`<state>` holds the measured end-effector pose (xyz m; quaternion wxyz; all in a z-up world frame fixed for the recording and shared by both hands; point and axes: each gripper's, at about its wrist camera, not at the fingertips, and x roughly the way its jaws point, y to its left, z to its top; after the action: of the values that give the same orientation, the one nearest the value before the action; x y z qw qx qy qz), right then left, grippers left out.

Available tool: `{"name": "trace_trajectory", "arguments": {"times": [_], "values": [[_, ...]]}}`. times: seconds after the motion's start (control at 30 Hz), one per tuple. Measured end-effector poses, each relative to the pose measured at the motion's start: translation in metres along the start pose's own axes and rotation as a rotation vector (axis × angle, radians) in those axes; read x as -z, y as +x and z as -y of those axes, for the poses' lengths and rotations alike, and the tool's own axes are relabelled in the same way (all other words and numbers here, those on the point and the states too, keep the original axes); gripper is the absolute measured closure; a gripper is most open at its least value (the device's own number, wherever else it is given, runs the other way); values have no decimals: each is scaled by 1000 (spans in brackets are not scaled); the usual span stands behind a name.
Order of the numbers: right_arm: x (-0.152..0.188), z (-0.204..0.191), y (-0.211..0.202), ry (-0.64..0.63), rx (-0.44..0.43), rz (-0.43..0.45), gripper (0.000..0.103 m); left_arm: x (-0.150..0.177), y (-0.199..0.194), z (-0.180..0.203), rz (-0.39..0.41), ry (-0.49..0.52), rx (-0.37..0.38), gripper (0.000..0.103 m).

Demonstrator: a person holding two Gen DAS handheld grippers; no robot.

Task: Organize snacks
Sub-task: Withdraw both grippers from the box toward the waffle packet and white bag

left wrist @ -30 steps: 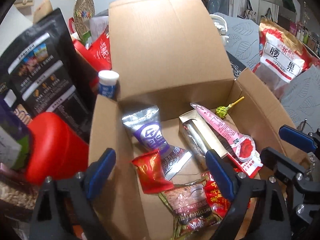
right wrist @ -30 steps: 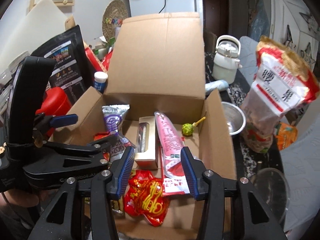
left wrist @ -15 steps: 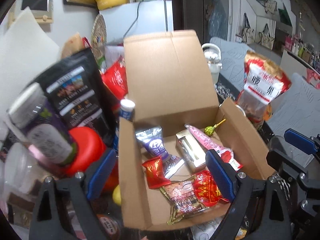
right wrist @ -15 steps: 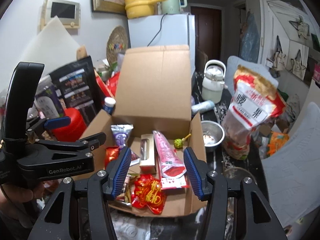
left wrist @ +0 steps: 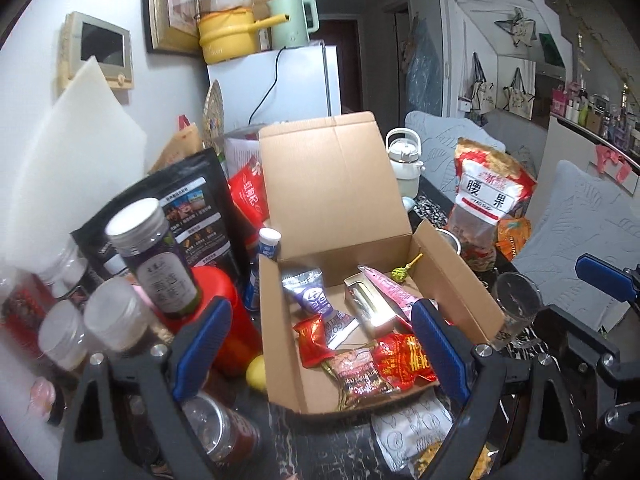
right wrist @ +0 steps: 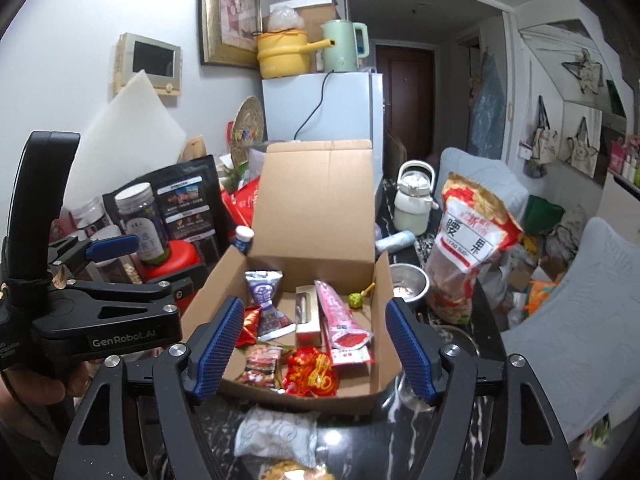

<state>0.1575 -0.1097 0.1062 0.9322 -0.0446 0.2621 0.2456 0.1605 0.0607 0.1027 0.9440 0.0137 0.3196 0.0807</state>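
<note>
Snacks in bright wrappers are lying inside the open brown cardboard box point(right wrist: 308, 220) on the dark marbled bench point(left wrist: 320, 432): a red foil packet point(right wrist: 310, 374), a pink sachet point(right wrist: 340, 312) and a purple pouch point(left wrist: 316, 300). We are holding the left gripper point(left wrist: 320, 350) with fingers spread and empty; the right gripper point(right wrist: 314, 350) fingers, having just been opening, are pinching nothing.

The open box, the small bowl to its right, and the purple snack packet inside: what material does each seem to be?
Open box: plain brown corrugated cardboard, matte, with fold creases. Small bowl: probably stainless steel, since its grey surface shines. Purple snack packet: likely metallised plastic film, glossy, with crimped silver ends.
</note>
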Motion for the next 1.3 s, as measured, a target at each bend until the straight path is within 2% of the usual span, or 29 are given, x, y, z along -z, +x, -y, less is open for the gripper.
{"name": "trace_trajectory", "arguments": {"times": [0.4,0.7,1.03,1.13,1.3], "values": [[24,-11,-56,25,22,37,24,27,-60,1,56,34,35,10],[54,-25,-85,46,13,34,24,63,-89,8,44,70,90,10],[94,-37,-100,74,-11,-4,24,98,-104,3,16,52,124,10],[107,-40,-97,81,-17,-25,17,110,-102,0,-4,43,135,10],[129,-42,-86,106,-39,-66,17,128,-91,-3,-54,31,147,10]]}}
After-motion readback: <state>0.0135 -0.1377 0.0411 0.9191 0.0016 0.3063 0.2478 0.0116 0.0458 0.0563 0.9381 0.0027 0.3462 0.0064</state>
